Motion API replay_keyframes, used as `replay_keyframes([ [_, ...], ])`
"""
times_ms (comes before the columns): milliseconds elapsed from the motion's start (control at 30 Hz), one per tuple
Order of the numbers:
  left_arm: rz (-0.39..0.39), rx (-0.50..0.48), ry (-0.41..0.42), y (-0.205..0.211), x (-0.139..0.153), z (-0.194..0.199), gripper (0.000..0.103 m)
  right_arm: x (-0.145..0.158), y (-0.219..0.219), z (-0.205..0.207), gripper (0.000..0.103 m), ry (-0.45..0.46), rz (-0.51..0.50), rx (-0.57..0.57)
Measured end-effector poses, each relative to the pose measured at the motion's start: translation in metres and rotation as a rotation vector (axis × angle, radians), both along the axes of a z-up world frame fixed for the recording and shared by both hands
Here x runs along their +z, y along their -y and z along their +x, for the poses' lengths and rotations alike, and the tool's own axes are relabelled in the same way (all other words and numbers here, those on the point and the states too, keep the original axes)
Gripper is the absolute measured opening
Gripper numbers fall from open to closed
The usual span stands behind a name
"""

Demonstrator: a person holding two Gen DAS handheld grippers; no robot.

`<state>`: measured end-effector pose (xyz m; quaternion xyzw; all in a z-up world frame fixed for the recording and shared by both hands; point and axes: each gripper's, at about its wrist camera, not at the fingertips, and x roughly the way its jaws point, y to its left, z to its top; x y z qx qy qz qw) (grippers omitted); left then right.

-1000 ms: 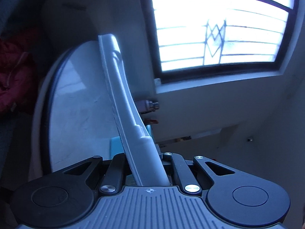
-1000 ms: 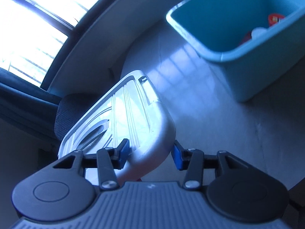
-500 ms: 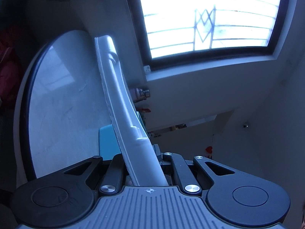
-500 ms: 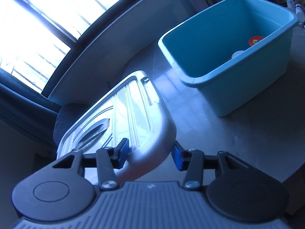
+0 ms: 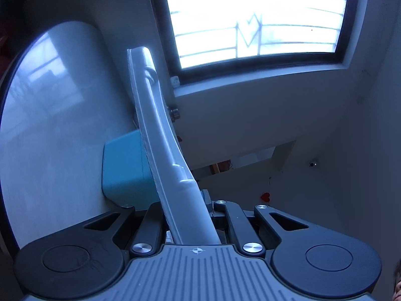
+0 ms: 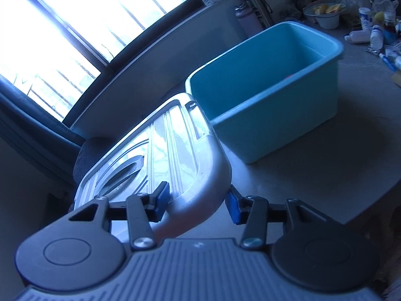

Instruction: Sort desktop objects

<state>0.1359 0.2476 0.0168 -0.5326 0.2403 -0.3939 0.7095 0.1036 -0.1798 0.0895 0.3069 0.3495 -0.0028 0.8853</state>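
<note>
Both grippers — left [image 5: 188,222], right [image 6: 196,202] — grip the white lid [image 6: 160,155] beside the blue bin [image 6: 273,115].

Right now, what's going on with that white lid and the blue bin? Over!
Both hand-held grippers clamp the white lid, left and right. Lid held tilted, off the table, beside the blue bin. Bin open; nothing between them.

Ribbed white lid [image 6: 163,155]; plain turquoise bin [image 6: 275,110]; blue claw pads [image 6: 160,198].
</note>
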Motion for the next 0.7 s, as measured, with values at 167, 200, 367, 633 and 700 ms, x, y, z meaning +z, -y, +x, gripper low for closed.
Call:
replay_keyframes([
  [167,0.017,0.02,-0.006,0.019,-0.005,-0.049,0.009,-0.01,0.021,-0.036,0.048,-0.002,0.005,0.027],
  [200,0.02,0.025,-0.008,0.022,-0.006,-0.058,0.009,-0.012,0.024,-0.043,0.048,-0.003,0.003,0.034],
  [367,0.025,0.045,-0.012,0.027,-0.015,-0.096,0.009,-0.018,0.035,-0.069,0.048,-0.003,0.0,0.063],
  [633,0.023,0.053,-0.004,0.044,-0.017,-0.133,0.009,-0.014,0.048,-0.101,0.048,0.012,-0.012,0.088],
  [700,0.028,0.048,0.003,0.051,-0.014,-0.136,0.009,-0.011,0.053,-0.107,0.048,0.018,-0.016,0.089],
])
